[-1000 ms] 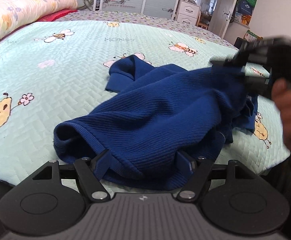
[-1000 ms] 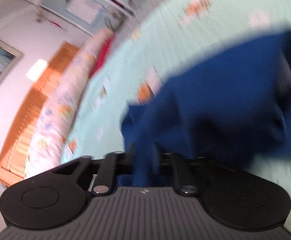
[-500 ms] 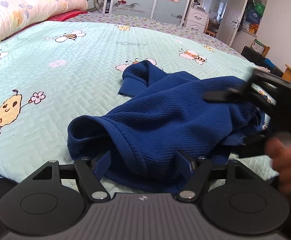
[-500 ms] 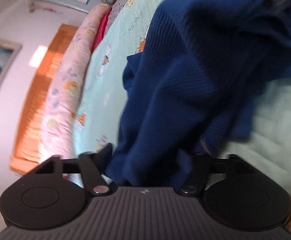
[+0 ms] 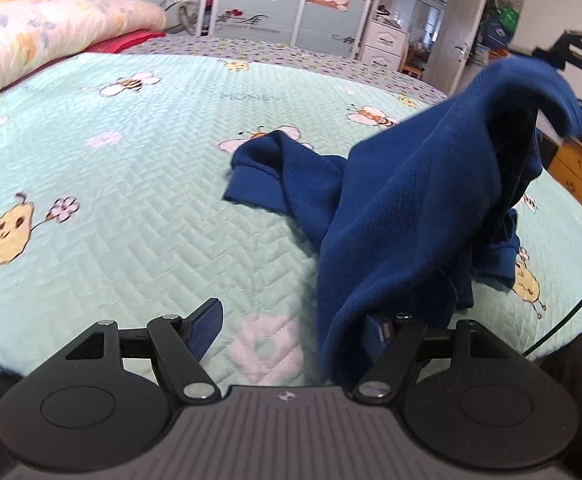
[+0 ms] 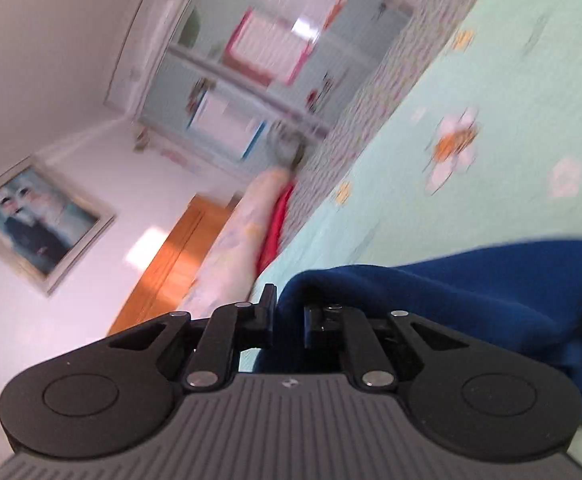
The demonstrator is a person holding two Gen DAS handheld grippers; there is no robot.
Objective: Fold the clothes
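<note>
Bedroom scene: a navy ribbed sweater point(image 5: 403, 216) is lifted at one edge above a mint bee-print quilt point(image 5: 139, 200), its sleeve trailing on the bedding. The cloth is pinched in the right gripper point(image 6: 289, 314); the left gripper point(image 5: 291, 320) is spread wide, fabric draped over one finger.

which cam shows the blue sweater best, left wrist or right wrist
The left wrist view. There the blue sweater shows most of its ribbed body, one end lifted high at the right, a cuff lying on the quilt. The right wrist view is blurred and shows only a bunched fold at the right gripper.
</note>
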